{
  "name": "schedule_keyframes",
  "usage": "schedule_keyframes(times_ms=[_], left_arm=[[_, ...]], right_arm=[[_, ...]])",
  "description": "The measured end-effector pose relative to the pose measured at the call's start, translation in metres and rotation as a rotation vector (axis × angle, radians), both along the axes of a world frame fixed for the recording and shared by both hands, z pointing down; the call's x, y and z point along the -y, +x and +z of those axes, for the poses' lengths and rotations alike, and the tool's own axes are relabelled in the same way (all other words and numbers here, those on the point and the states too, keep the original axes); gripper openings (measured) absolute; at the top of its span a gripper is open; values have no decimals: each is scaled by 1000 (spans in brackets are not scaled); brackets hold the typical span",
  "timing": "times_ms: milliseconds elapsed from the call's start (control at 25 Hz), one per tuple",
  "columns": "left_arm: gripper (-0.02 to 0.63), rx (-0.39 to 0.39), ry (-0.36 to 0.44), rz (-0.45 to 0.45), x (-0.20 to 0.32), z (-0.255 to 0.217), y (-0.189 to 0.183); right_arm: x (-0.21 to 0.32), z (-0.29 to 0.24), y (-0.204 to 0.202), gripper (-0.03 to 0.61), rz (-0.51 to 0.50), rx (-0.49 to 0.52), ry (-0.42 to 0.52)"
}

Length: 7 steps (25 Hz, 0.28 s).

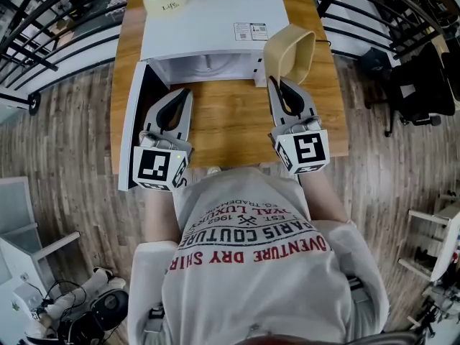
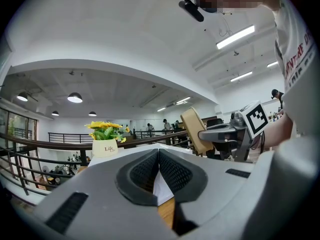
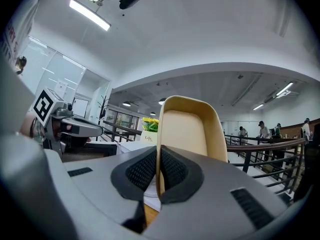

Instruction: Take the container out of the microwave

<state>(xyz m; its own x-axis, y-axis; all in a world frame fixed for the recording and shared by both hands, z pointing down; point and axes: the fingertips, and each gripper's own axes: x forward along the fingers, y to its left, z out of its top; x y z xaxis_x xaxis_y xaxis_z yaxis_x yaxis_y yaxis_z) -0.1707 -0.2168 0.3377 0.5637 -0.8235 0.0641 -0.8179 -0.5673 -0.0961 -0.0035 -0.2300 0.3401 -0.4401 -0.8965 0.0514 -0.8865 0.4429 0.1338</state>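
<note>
Shirt [image 1: 251,264] fills six o'clock. At nine, the left tool [image 1: 181,93] is clenched on nothing. At three, the right tool [image 1: 277,85] pinches the rim of the beige container [image 1: 291,52], tipped on edge outside the microwave [image 1: 208,24], over the tabletop [image 1: 230,128]. Its door [image 1: 140,113] stands open at nine. At twelve, a flowerpot [image 1: 164,2] sits on the microwave.
</note>
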Motion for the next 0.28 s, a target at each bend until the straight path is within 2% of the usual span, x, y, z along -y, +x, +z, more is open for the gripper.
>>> schedule_keyframes(times_ms=[280], left_arm=[[17, 10, 2, 0, 7, 3, -1]], right_arm=[[5, 3, -7, 32, -17, -12, 4]])
